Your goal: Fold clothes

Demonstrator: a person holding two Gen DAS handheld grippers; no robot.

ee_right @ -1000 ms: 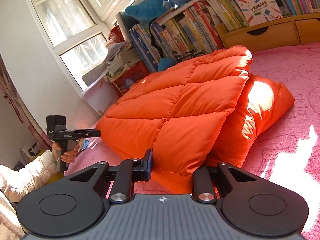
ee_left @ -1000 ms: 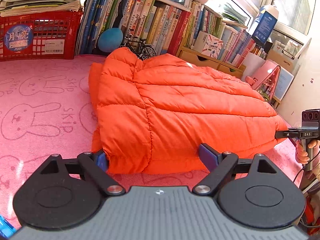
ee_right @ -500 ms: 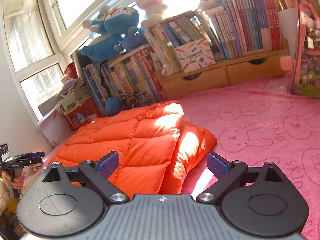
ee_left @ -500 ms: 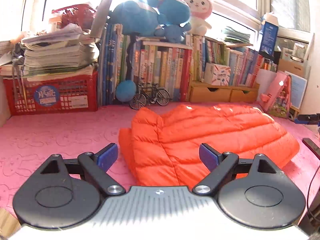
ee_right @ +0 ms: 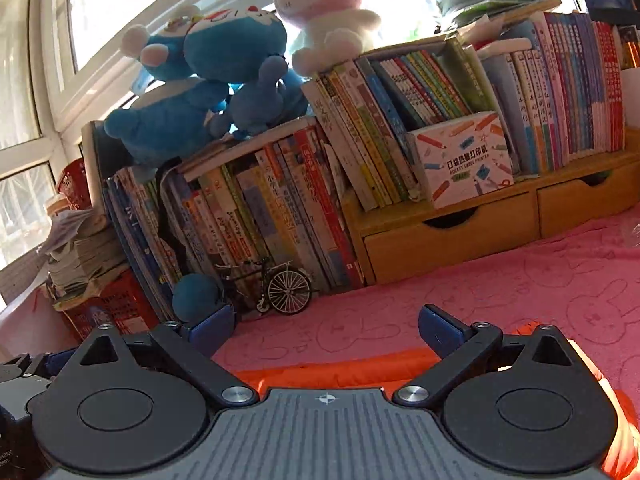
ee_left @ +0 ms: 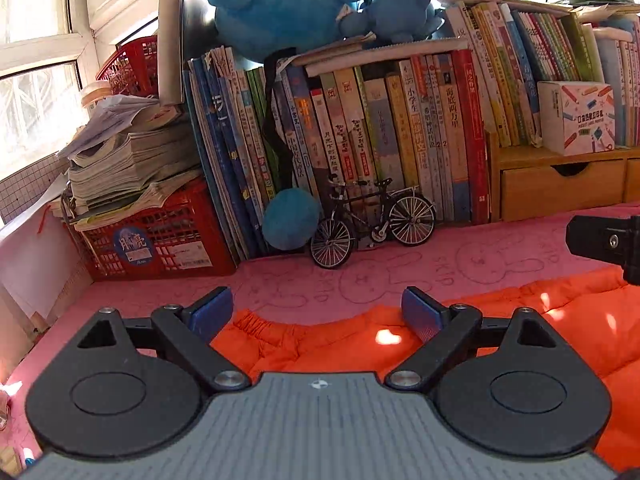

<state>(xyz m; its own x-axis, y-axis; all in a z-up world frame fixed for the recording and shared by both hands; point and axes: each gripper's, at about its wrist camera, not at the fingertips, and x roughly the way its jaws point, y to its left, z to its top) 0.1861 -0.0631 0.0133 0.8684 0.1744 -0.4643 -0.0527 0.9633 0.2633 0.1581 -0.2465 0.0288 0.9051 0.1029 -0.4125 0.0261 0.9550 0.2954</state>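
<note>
The left gripper (ee_left: 318, 314) is held with its jaws spread wide and nothing between them; its blue pads (ee_left: 211, 312) are seen above the near edge of the orange down jacket (ee_left: 520, 332). The jacket is laid flat on the pink rabbit-print mat (ee_left: 400, 276), in front of the model bicycle (ee_left: 372, 222) and somewhat to the right of it, with an elasticated hem or cuff turned toward the bicycle. Whether the pads touch the fabric cannot be told.

The right gripper (ee_right: 326, 330) is likewise held wide apart and empty. In its view only a strip of the jacket (ee_right: 332, 372) is shown below the jaws, on the near side of the bicycle (ee_right: 276, 290), with more orange fabric at the lower right edge. Part of the right gripper's body (ee_left: 608, 244) is seen at the right edge of the left view, above the jacket.

The bicycle is stood against a row of upright books (ee_left: 380, 140). To its left a blue plush ball (ee_left: 292, 220) is set, and further left a red plastic crate (ee_left: 156, 240) loaded with stacked papers. To the right of the bicycle a wooden drawer unit (ee_left: 560, 188) is placed, carrying a white label-printer box (ee_left: 576, 118). Blue plush toys (ee_right: 208, 92) and a pink rabbit plush (ee_right: 324, 12) are perched on the books above the bicycle.
</note>
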